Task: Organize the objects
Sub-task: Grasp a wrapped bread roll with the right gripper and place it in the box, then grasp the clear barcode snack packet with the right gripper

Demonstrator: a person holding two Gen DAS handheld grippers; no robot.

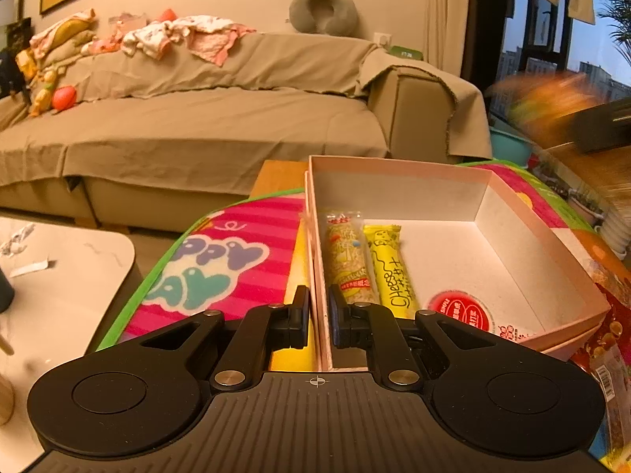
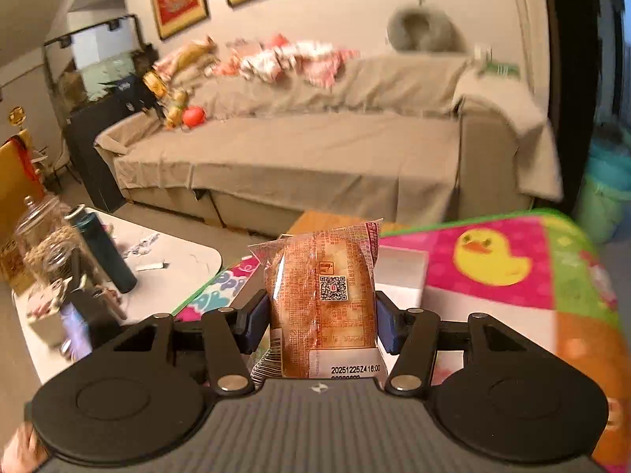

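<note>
One pink box [image 1: 512, 213] is sitting open on one colourful play mat [image 1: 221, 260], mat printed with pink stripes and, in the right wrist view, one yellow duck [image 2: 489, 256].

Left gripper [image 1: 318, 317] is clamping the box's near left wall: one finger is sitting outside, one inside, fingers nearly together with only the thin wall between them.

Inside the box, three items are lying on the floor of it: one clear-wrapped snack bar [image 1: 349, 260], one yellow cheese stick [image 1: 390, 264] just beside it on the right, both lengthwise along the left wall, and one round red sticker or lid [image 1: 461, 311] near the front edge. The rest of the box floor is showing bare white.

Right gripper [image 2: 322, 315] is gripping one wrapped bread bun [image 2: 321, 299], both blue pads pressing its sides, package standing upright with QR code and date label facing the camera. It is being held above the mat with the white box [image 2: 402, 272] showing behind it. In the left wrist view the same package is appearing as an orange blur at upper right.

Background: one beige sofa [image 1: 197, 118], one grey neck pillow [image 1: 323, 10] on its backrest, one orange ball [image 1: 63, 96] on the seat, one white side table [image 2: 177, 260] with one dark bottle [image 2: 104, 252] and two glass jars [image 2: 43, 236].
</note>
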